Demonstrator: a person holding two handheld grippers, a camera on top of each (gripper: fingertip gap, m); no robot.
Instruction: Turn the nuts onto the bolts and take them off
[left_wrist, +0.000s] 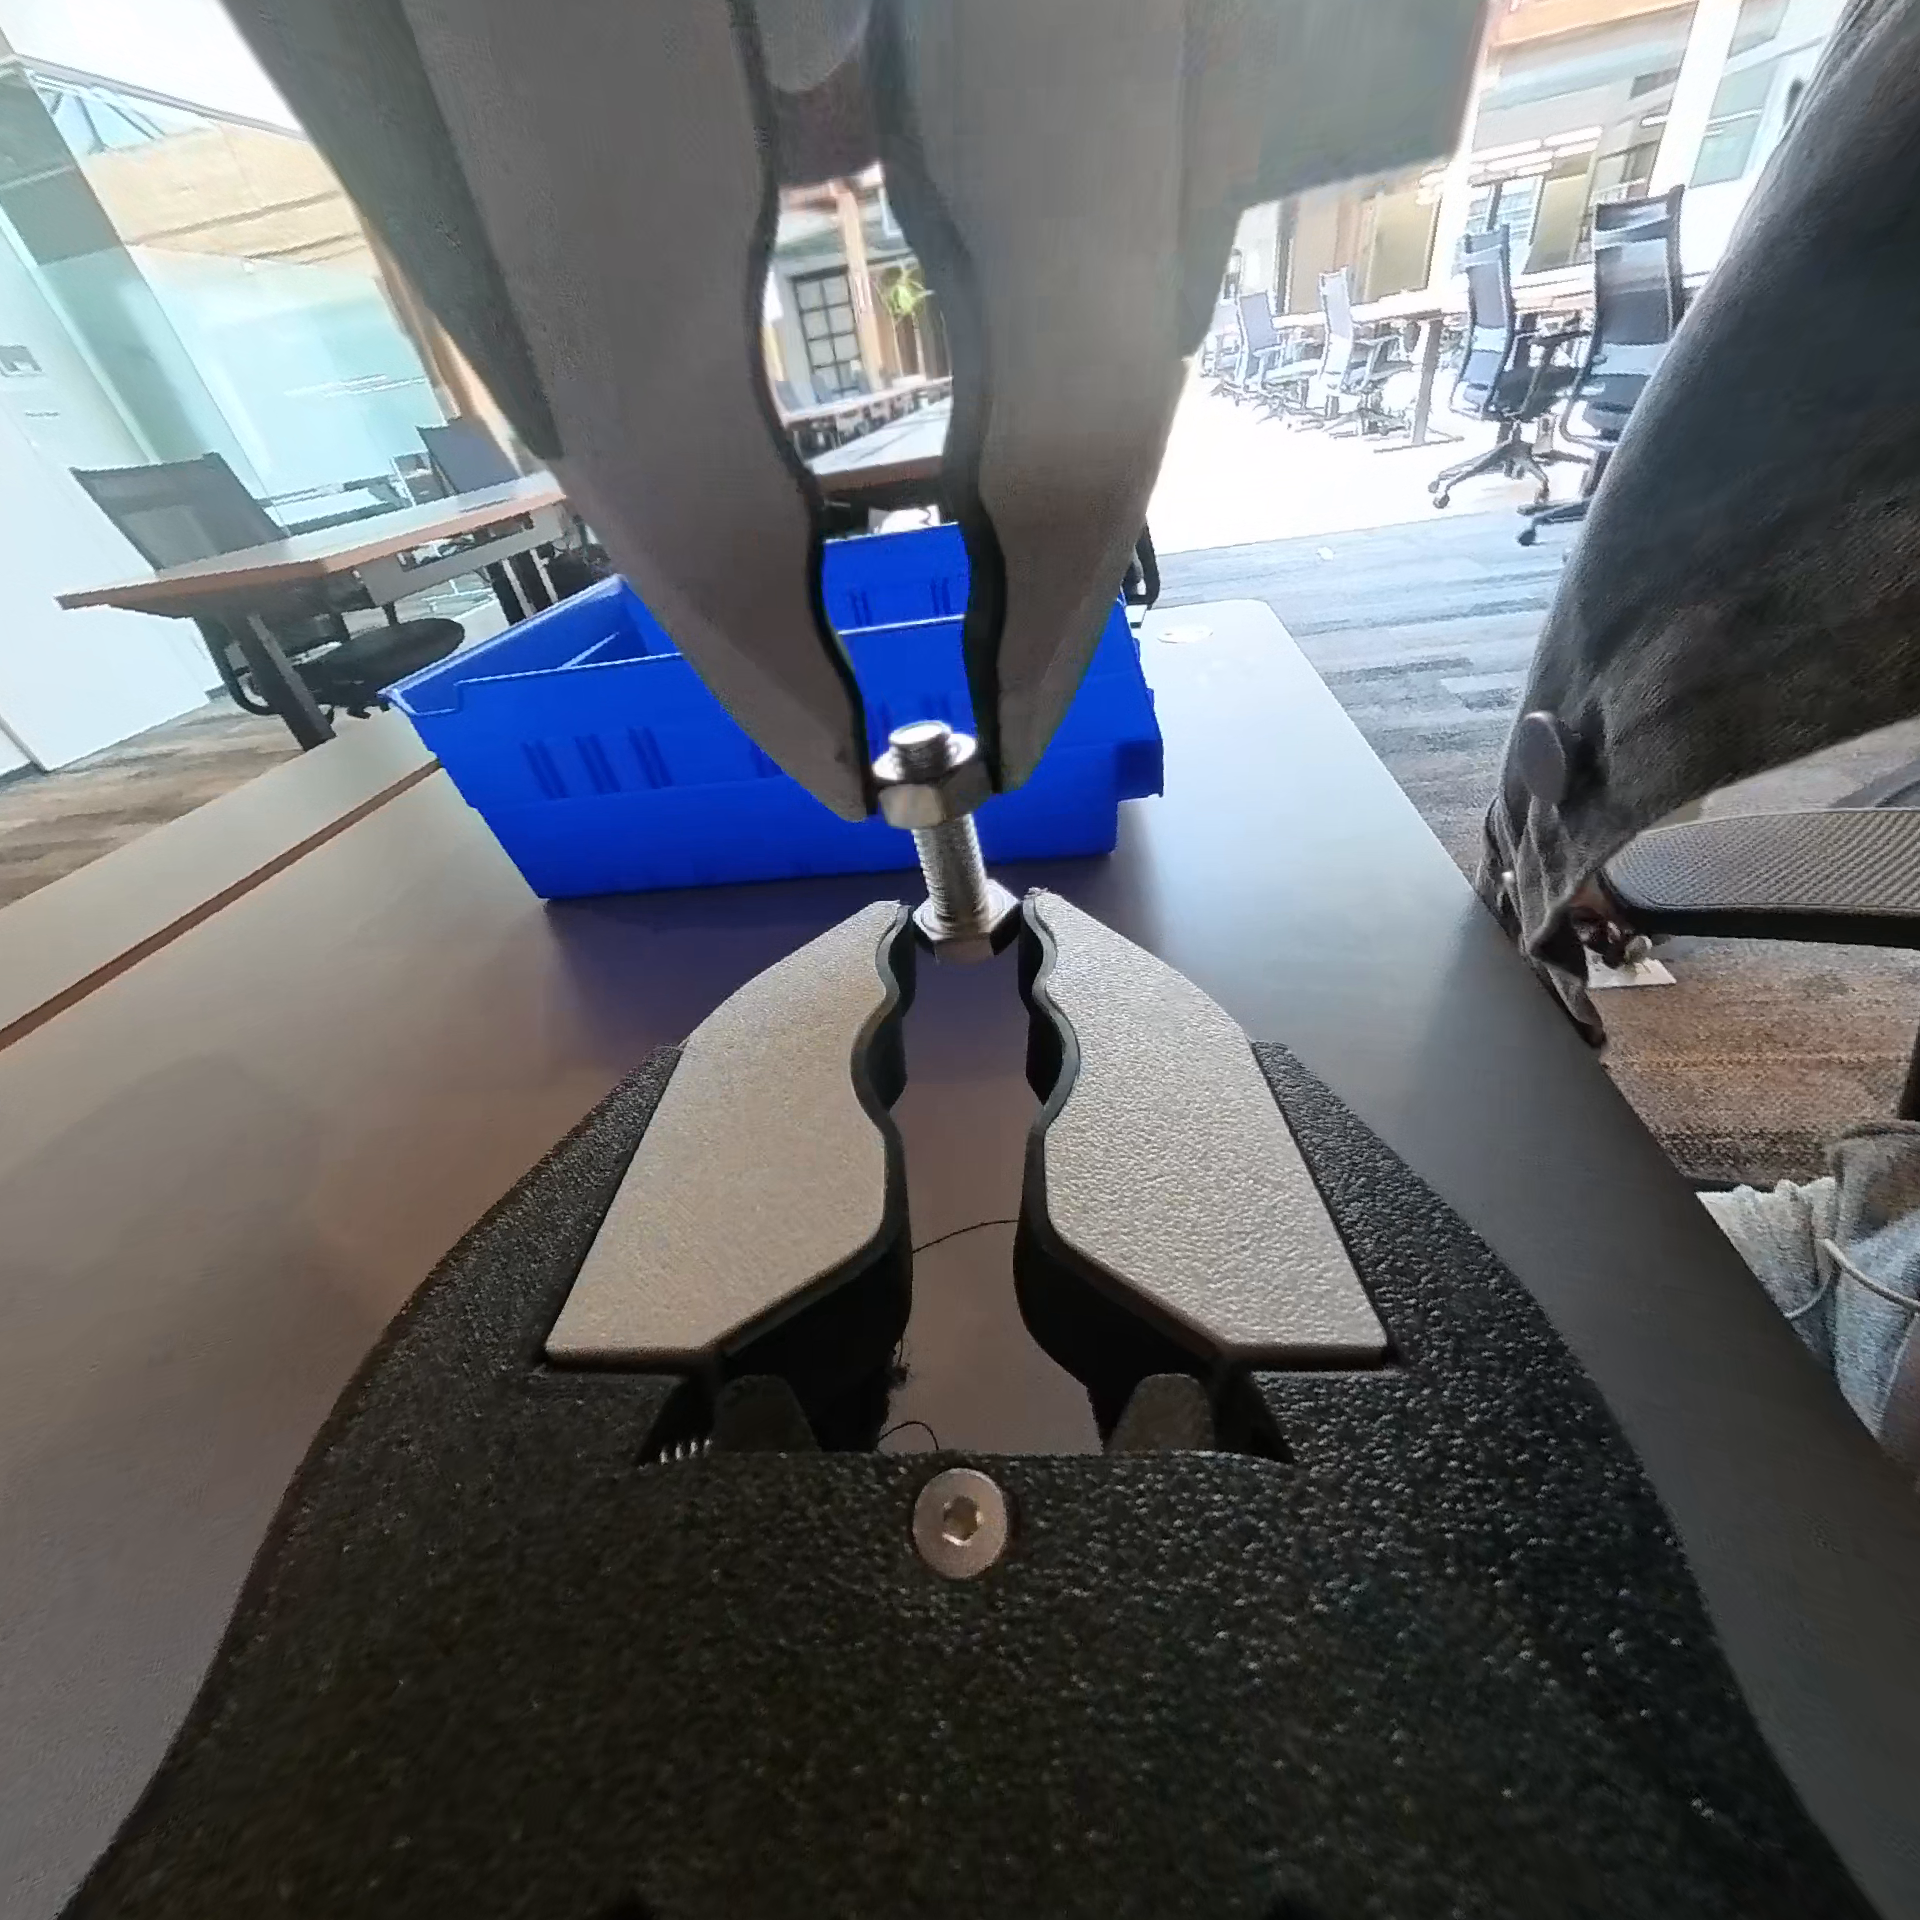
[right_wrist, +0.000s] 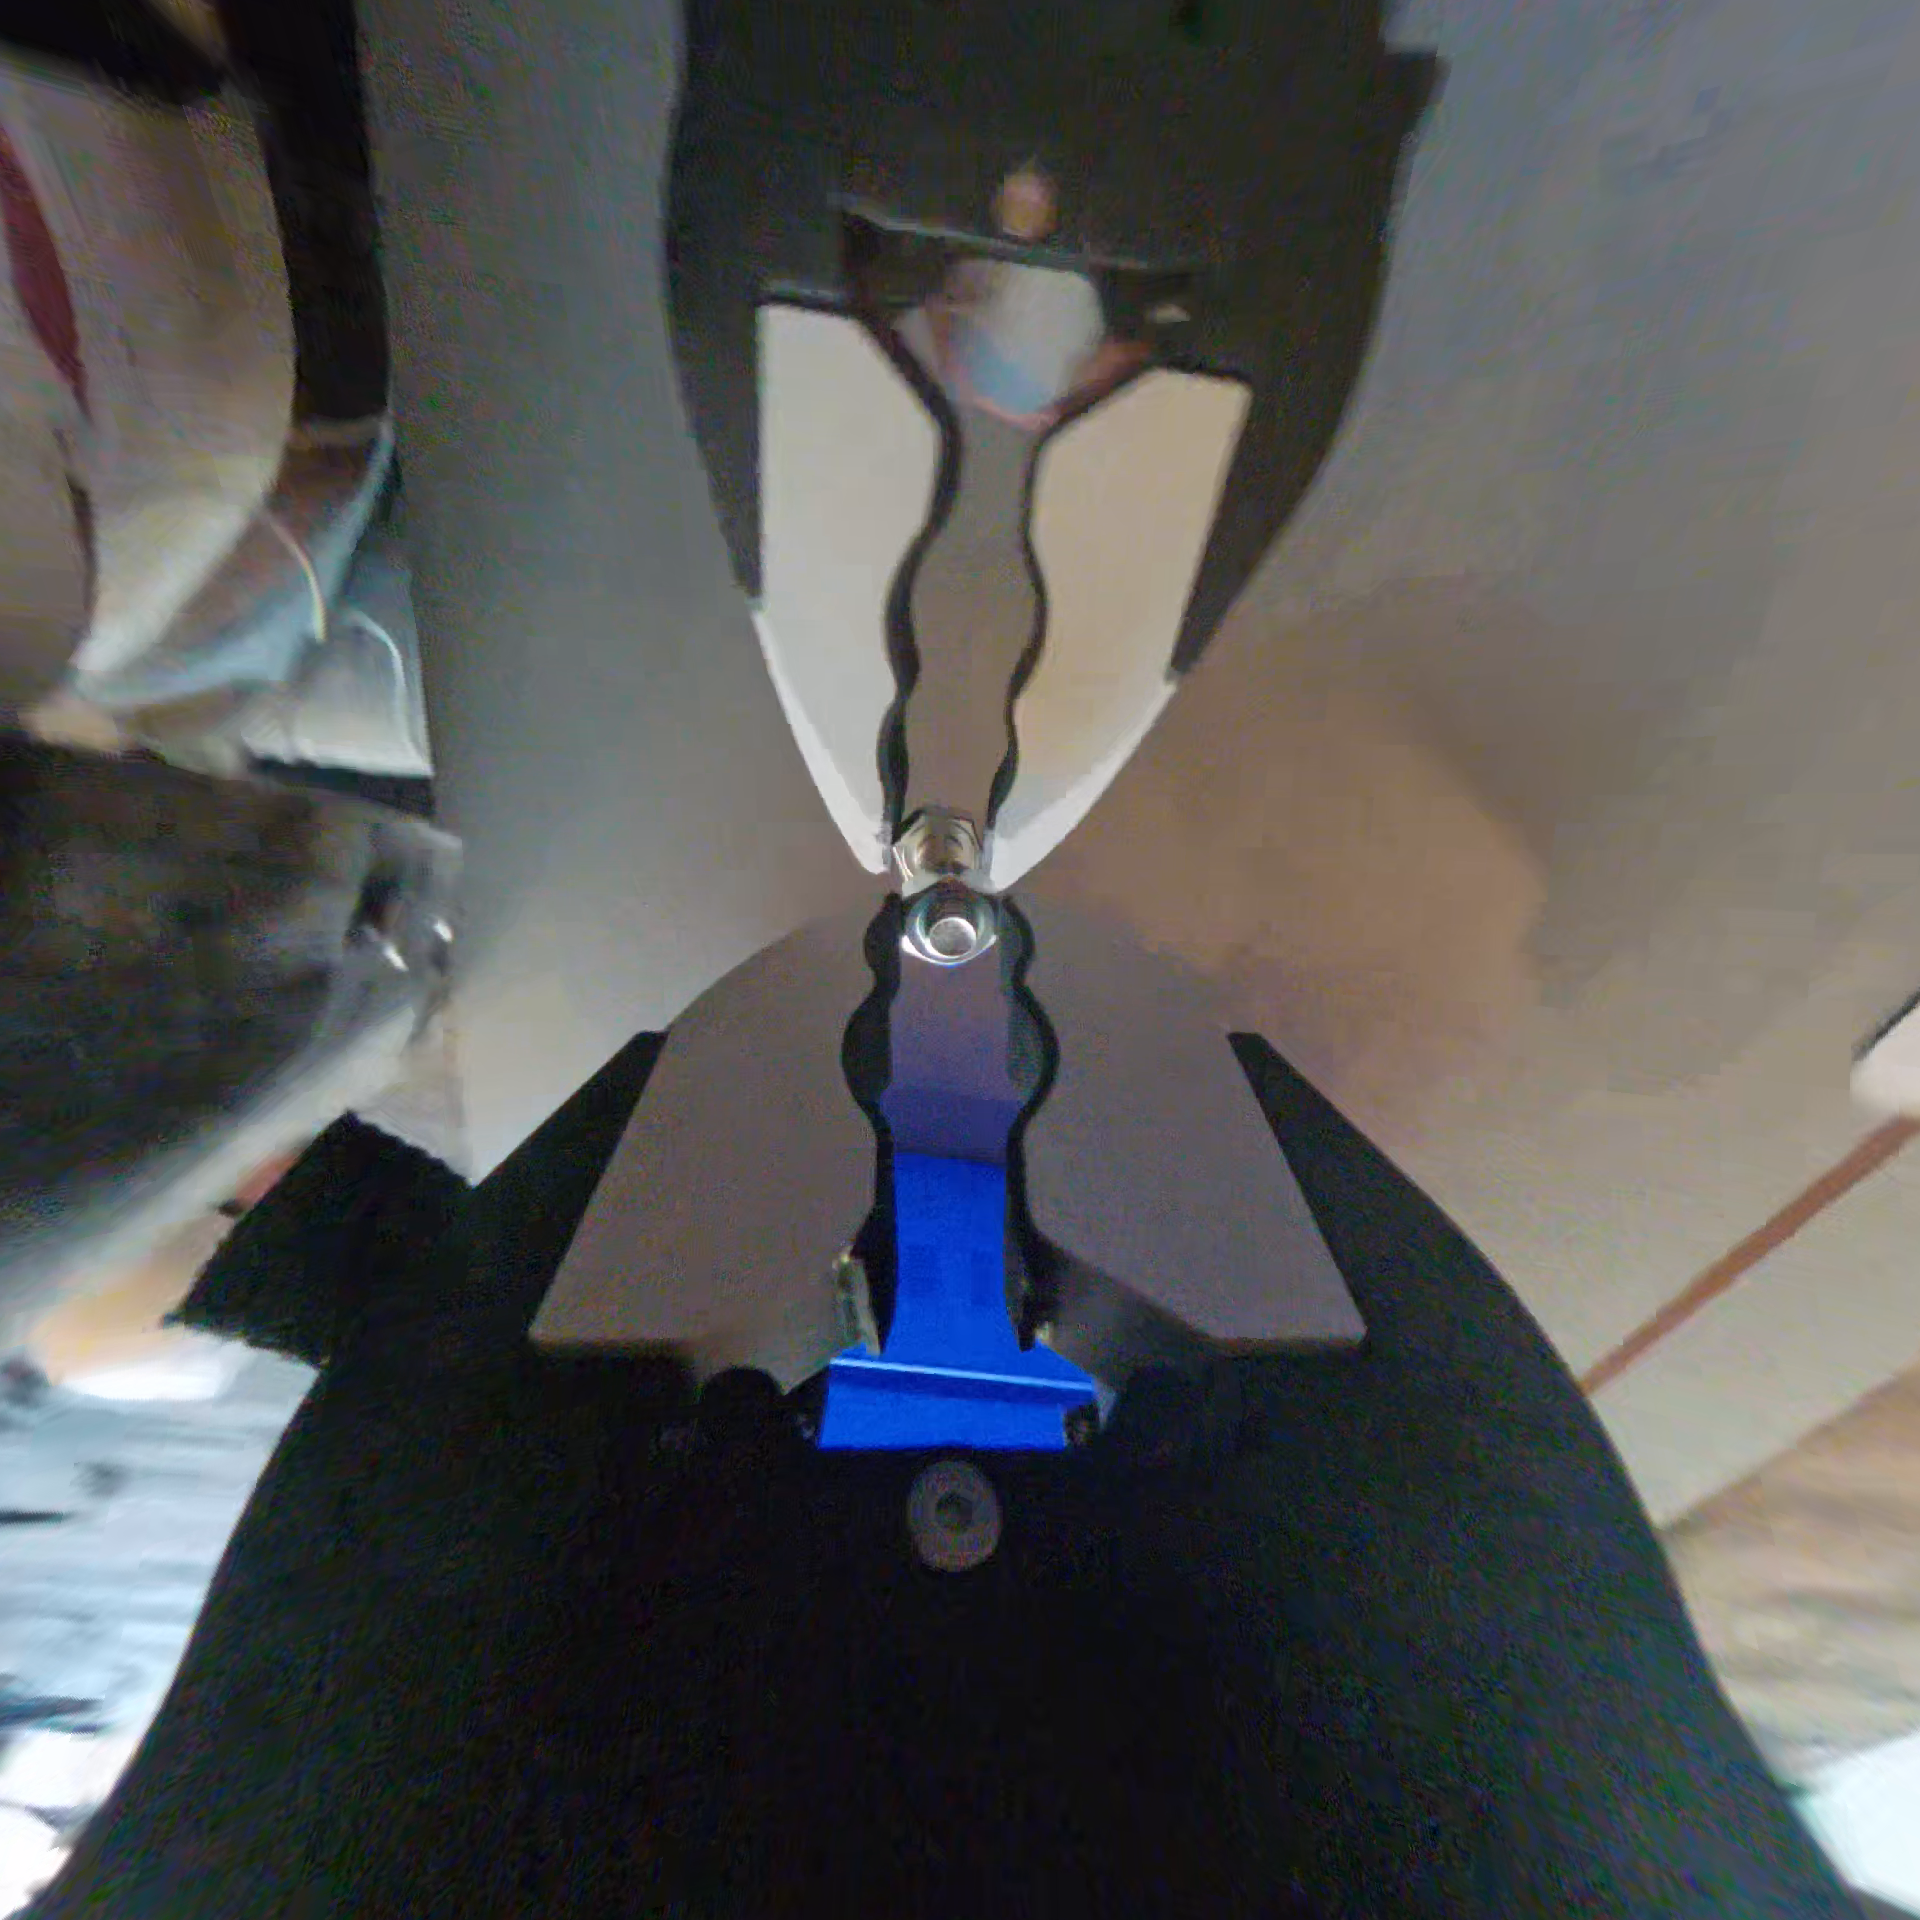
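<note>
Bolt (left_wrist: 948, 883), upright above the dark table (left_wrist: 312, 1039), its hex head pinched in the narrow-set tips of the left gripper (left_wrist: 961, 932); nut (left_wrist: 928, 781) near the threaded end, clamped by the right gripper (left_wrist: 928, 795) reaching down from above. Bare tabletop lies left; blue bin (left_wrist: 644, 758) just behind; table edge runs close on the right. No legible writing.

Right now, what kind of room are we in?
Probably an open office. Rows of swivel chairs stand at long desks, with a glass wall on the left. A blue bin sits on our table.
</note>
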